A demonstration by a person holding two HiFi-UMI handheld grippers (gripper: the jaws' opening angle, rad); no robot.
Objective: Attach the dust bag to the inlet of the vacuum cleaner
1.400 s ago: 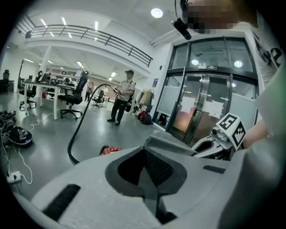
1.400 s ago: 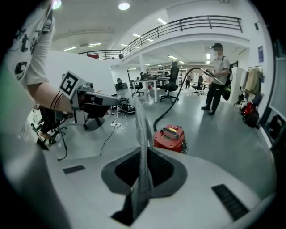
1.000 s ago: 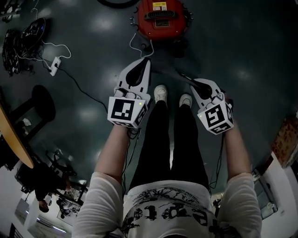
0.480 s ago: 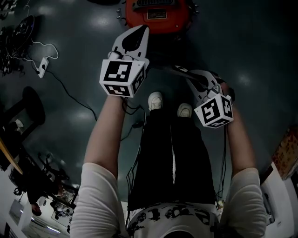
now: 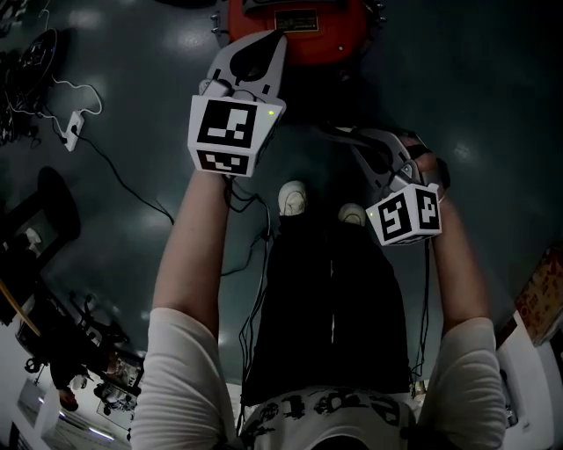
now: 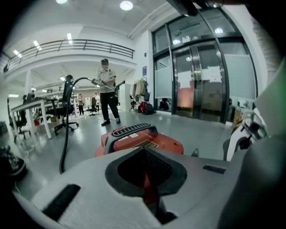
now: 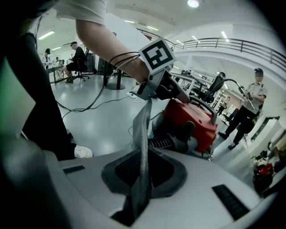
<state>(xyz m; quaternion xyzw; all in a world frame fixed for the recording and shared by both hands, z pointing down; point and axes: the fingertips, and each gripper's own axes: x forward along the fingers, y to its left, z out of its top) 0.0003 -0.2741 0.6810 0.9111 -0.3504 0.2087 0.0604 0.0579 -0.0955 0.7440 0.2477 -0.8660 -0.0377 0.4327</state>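
Note:
The red vacuum cleaner [image 5: 299,26] stands on the floor at the top of the head view; it also shows ahead of the left gripper [image 6: 134,141] and to the right in the right gripper view [image 7: 192,120], with a ribbed hose [image 7: 163,142] at its side. The dust bag [image 7: 143,147] is a flat grey strip seen edge-on, stretched between both grippers. My right gripper [image 5: 347,136] [image 7: 140,192] is shut on one end. The left gripper [image 5: 273,39] [image 6: 152,197] is shut on the other end, its tip over the vacuum's near edge.
A person [image 6: 107,96] stands beyond the vacuum holding a hose wand; a black hose [image 6: 67,125] arcs to the left. Cables and a power strip [image 5: 75,132] lie on the floor at left. My shoes [image 5: 293,198] are just behind the grippers. Desks and chairs [image 6: 31,112] stand far left.
Both grippers have sunk and moved forward toward the vacuum, rolling a little. The left gripper's tip now overlaps the vacuum in the head view. The bag stays gripped in both.

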